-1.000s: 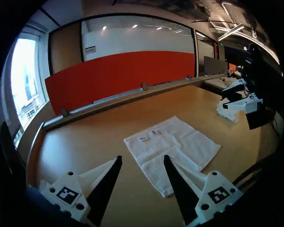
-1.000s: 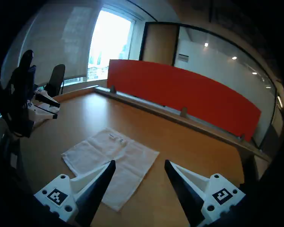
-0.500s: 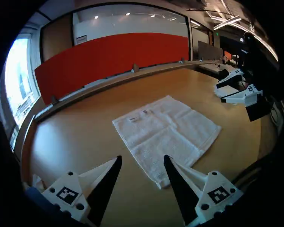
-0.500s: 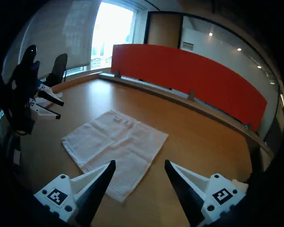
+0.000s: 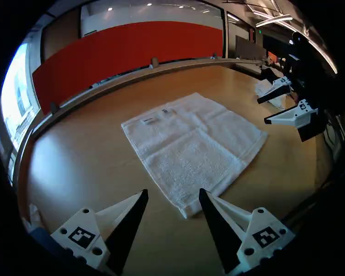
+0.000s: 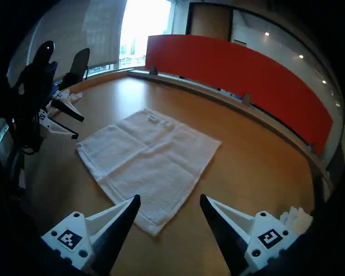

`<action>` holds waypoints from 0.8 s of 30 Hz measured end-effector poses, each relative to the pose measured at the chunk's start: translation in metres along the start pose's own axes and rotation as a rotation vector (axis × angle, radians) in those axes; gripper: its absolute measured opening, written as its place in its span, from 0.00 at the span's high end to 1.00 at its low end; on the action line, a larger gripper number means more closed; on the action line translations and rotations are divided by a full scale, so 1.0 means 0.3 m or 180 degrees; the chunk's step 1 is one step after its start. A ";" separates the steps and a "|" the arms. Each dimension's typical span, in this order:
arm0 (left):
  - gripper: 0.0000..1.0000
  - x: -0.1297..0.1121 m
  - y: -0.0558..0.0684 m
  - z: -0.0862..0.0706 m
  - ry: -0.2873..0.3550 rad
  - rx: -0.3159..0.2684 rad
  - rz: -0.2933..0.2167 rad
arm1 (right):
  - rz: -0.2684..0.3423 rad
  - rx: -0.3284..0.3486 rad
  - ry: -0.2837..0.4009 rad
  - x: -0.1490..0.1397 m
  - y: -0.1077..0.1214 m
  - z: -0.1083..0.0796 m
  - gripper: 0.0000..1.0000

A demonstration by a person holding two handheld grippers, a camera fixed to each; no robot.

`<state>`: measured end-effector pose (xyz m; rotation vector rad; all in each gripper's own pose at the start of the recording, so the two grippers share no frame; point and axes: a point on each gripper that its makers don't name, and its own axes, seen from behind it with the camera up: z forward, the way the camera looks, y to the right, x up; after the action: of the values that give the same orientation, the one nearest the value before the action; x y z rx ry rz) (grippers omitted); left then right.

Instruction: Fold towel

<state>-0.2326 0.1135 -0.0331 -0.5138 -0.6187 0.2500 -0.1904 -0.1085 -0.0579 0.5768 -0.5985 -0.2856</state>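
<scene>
**A:** Left gripper view?
**B:** The left claw (image 5: 172,191) is released and empty. The towel (image 5: 191,142) lies flat on the bench (image 5: 80,152) at centre, with its near corner between the fingers at 6 o'clock. The right claw (image 5: 262,112) is at 3 o'clock.

**A:** Right gripper view?
**B:** The right claw (image 6: 169,197) is released and empty. The towel (image 6: 149,158) is spread at centre, with a corner at 6 o'clock. The left claw (image 6: 79,128) is at 9 o'clock.
</scene>
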 end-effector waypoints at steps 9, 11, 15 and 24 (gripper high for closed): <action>0.19 -0.051 0.037 0.025 -0.0164 -0.0121 0.0033 | -0.0006 0.0121 -0.0169 -0.074 -0.029 0.032 0.00; 0.19 -0.062 0.047 0.029 -0.0204 -0.0150 0.0033 | -0.0023 0.0147 -0.0205 -0.089 -0.035 0.034 0.00; 0.19 -0.084 0.064 0.036 -0.0279 -0.0196 0.0024 | -0.0050 0.0195 -0.0268 -0.114 -0.044 0.036 0.00; 0.19 -0.120 0.083 0.054 -0.0413 -0.0221 0.0031 | -0.0075 0.0284 -0.0393 -0.166 -0.051 0.035 0.02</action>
<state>-0.2727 0.1273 -0.0525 -0.5707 -0.7534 0.2731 -0.2377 -0.1048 -0.0819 0.6556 -0.7268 -0.3197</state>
